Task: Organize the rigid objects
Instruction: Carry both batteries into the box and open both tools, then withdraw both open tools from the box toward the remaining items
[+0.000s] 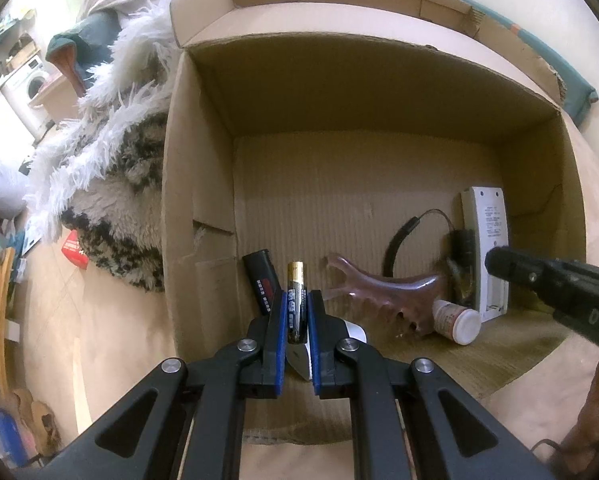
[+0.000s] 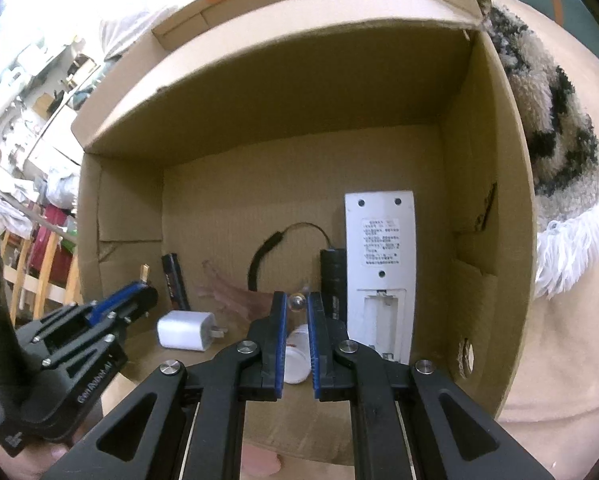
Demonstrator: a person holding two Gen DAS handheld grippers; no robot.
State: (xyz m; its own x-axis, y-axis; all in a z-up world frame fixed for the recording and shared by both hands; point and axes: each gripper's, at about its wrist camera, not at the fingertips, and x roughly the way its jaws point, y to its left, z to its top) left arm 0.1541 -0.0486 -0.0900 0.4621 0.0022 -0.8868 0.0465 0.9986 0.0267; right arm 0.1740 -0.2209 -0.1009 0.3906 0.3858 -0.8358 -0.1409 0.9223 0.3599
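- Left gripper (image 1: 297, 300) is clamped on a battery (image 1: 296, 304), its blue pads pressing both sides; the battery stands upright between them, low over the near left part of the box (image 1: 203, 184).
- Right gripper (image 2: 297, 303) is closed on a small clear ball (image 2: 297, 303), pinched at the very tips, above the box floor near the remote (image 2: 379, 264).
- Battery: slim cylinder, black wrap with blue print and a gold band at the top end; its lower end is hidden by the pads.
- Ball: glassy and round, with a bright highlight; too small to tell more.
- Box: open brown corrugated cardboard, dented and torn at the left wall, flaps up at the back.
- Remote: white plastic slab lying back-up by the right wall, battery bay open and label unreadable.
- Comb (image 1: 383, 292): pinkish, translucent, with curved prongs; blurred in the right view.
- Bottle (image 1: 457, 322): small, white-capped, on its side, partly hidden behind the right gripper.
- Charger (image 2: 185, 330): white cube with two metal prongs, mostly covered by the left gripper in its own view.
- Black lighter (image 1: 261, 284) leans at the left wall; a black strap (image 1: 399, 240) loops near the remote.
- Shaggy rug (image 1: 111, 168), white and dark, lies outside the box.
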